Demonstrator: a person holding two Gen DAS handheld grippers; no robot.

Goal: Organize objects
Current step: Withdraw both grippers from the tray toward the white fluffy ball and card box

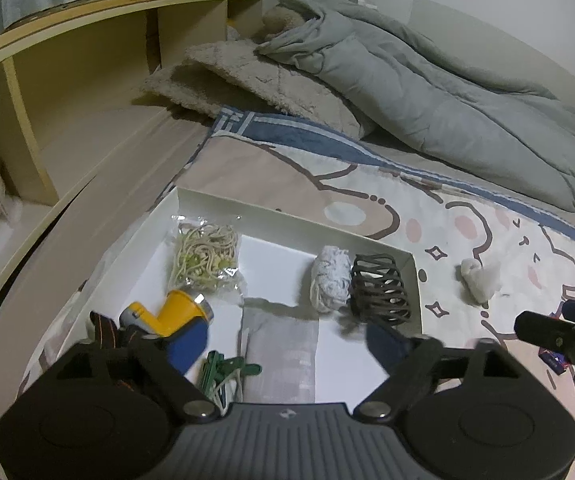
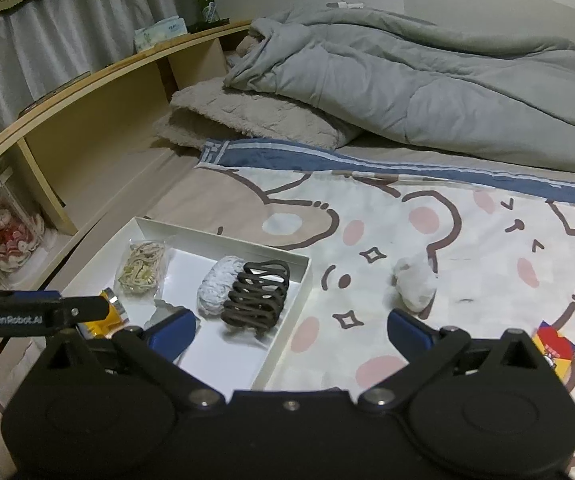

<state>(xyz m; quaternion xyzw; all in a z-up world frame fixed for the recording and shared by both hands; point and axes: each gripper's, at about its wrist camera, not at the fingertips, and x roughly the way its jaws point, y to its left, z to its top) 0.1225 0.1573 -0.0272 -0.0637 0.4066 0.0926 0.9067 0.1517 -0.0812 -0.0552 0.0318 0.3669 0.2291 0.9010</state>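
Right wrist view: the right hand-held gripper [image 2: 291, 330] hangs wide open and empty over the bed [image 2: 467, 240]. Ahead, outside the box [image 2: 287, 304], lies a white wad [image 2: 415, 282], probably light and soft; pinch its middle. The left hand-held gripper [image 1: 287, 346] is also open.

Black left gripper [image 1: 287, 344], blue pads [image 1: 187, 344], silver screws – lettering perhaps "GenRobot.AI"

Bed [image 2: 247, 156] covered by cartoon-print sheet [image 2: 467, 232]. Landmark: white shallow box [image 2: 287, 300], lying on the sheet. Right of box: crumpled white wad [image 2: 415, 280]; further right, nearer the camera, small red-yellow packet [image 2: 555, 348]. Beyond box: beige fleece blanket [image 2: 255, 120], grey duvet [image 2: 427, 88].
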